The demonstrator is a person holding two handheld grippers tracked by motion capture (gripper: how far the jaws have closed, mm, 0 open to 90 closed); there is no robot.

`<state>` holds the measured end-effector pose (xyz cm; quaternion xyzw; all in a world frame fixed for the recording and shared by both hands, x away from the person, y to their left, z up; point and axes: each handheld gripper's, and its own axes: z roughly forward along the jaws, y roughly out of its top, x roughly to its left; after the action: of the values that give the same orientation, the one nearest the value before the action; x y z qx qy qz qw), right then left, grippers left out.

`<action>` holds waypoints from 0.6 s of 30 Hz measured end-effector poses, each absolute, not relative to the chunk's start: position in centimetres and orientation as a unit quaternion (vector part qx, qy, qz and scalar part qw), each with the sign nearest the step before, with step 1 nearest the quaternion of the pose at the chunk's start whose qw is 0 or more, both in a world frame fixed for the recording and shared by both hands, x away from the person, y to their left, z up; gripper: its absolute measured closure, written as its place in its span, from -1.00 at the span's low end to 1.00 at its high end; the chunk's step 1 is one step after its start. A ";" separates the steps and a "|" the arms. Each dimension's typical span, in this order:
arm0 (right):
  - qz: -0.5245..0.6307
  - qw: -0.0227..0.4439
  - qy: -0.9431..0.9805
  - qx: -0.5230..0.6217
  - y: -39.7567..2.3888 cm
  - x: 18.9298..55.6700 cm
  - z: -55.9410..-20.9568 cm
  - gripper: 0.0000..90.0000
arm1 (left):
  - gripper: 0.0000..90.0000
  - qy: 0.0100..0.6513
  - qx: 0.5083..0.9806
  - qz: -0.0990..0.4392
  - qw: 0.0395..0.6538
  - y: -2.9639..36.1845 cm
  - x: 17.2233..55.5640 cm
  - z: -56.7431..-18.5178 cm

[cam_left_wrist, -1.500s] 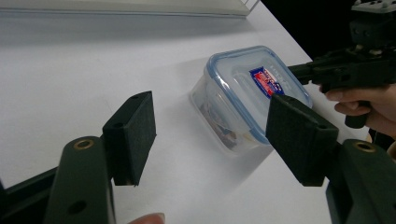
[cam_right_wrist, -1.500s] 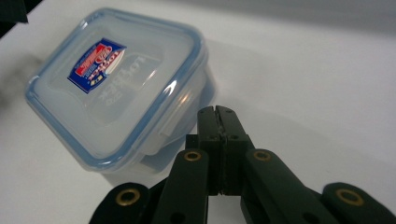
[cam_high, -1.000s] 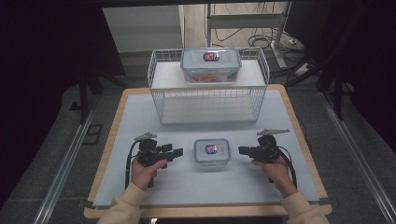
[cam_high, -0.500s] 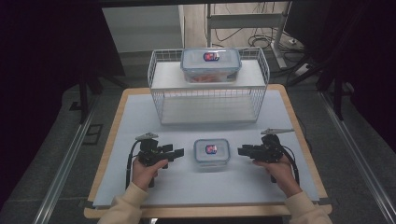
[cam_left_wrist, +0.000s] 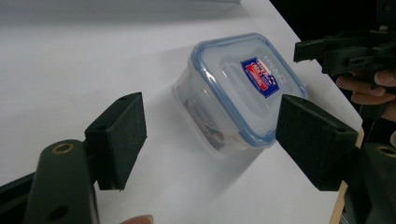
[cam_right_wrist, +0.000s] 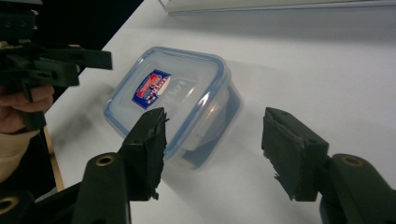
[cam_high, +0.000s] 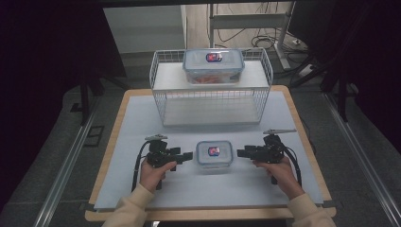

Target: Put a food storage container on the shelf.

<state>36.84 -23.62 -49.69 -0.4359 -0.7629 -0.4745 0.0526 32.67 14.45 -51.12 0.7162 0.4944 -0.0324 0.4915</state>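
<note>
A small clear container (cam_high: 213,155) with a blue-rimmed lid and a red-and-blue label sits near the table's front, between my two grippers. My left gripper (cam_high: 188,155) points at it from the left, its tip close to the box's side. In the left gripper view the jaws (cam_left_wrist: 210,105) have just been opening and stand wide. The container (cam_left_wrist: 236,91) lies just ahead of them, not between the pads. My right gripper (cam_high: 241,152) faces the box from the right. Its jaws (cam_right_wrist: 215,119) have also just been opening, with the container (cam_right_wrist: 173,100) ahead and untouched.
A white wire rack (cam_high: 212,101) stands at the back of the table, and a larger lidded container (cam_high: 213,65) rests on its top shelf. The pale table mat (cam_high: 137,127) reaches to the wooden edges on both sides. Dark floor surrounds the table.
</note>
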 end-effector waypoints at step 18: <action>-0.453 0.104 -0.763 -0.449 -20.8 38.1 -51.7 -0.27 | -0.42 0.494 0.708 -0.132 0.488 10.7 34.9 -53.4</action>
<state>38.12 -20.79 -51.72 -0.4494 -0.7628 -0.4533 0.1036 34.90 10.73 -53.39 0.7078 0.4937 -0.1324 0.4876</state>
